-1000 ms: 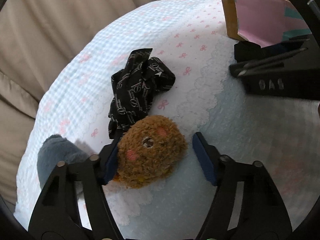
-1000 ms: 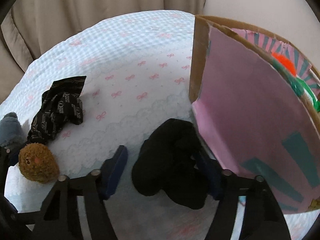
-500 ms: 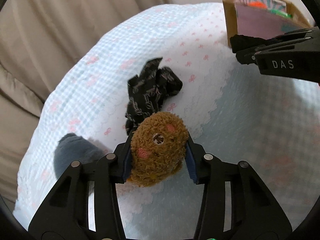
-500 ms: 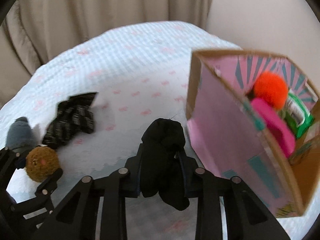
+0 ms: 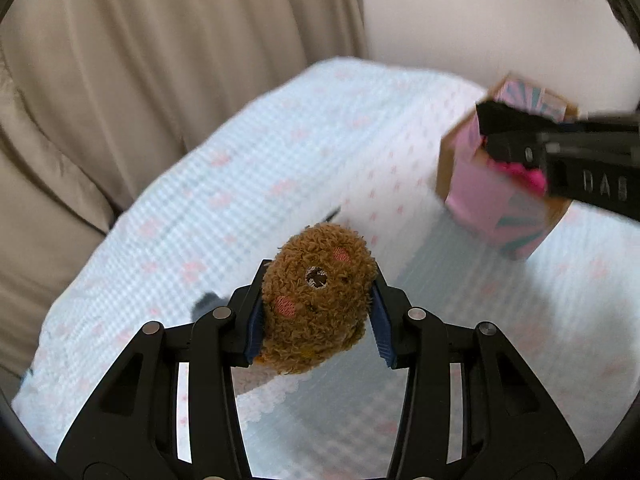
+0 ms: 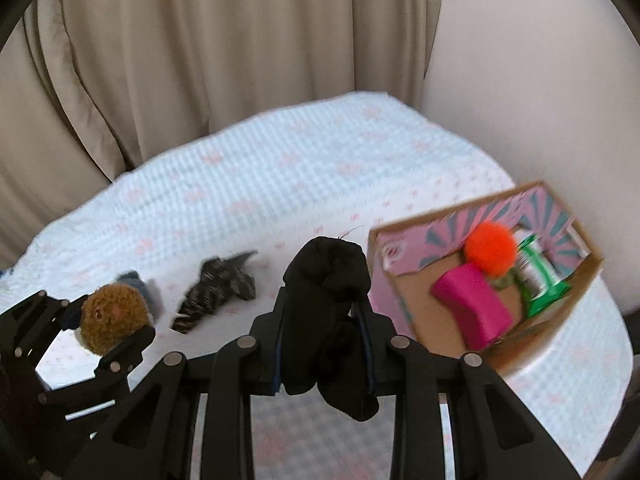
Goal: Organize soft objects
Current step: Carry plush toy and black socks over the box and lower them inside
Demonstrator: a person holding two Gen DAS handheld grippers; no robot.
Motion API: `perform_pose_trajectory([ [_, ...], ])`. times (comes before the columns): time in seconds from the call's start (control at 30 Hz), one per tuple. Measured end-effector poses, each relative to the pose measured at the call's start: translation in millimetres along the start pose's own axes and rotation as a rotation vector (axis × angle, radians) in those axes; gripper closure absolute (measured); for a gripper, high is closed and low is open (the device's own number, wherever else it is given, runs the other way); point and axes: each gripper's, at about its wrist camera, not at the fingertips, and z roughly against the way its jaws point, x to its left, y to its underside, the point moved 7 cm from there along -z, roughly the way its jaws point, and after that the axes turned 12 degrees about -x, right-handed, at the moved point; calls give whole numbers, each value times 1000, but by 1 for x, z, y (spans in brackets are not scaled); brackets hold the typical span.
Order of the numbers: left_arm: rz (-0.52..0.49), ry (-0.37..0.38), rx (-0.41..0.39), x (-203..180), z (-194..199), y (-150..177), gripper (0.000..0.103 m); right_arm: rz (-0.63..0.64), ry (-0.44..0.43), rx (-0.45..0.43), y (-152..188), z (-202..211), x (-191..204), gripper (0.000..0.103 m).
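**Both claws loaded above the bed**

The left claw is closed on a brown plush ball, its blue pads pressed into the fur on either side, the embroidered face turned toward the camera. The plush is lifted off the bed, which wears a pale blue gingham cover with pink bows.

The right claw is clamped on a rolled black sock, which stands up between the fingers and droops below them. Ahead and to the right of this claw sits an open cardboard box with pink lining, holding an orange pompom, a magenta block and a green-labelled item. Ahead to its left, a patterned black cloth and a grey soft item lie on the bed, just beyond the left claw's plush.
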Motion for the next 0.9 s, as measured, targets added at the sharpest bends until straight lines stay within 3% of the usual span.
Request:
perform_pose_trajectory([
  [0.2, 34, -10, -56, -10, 57, -57, 62, -13, -51, -28, -45, 59, -9, 76],
  [0.5, 101, -10, -90, -47, 116, -128, 62, -16, -65, -130, -103, 134, -60, 76],
  [0.73, 221, -66, -64, -90, 135, -172, 62, 38, -129, -104, -119, 149, -120, 76],
  [0.9, 277, -96, -46, -127, 112, -195, 62, 56, -173, -66, -123, 135, -176, 76],
])
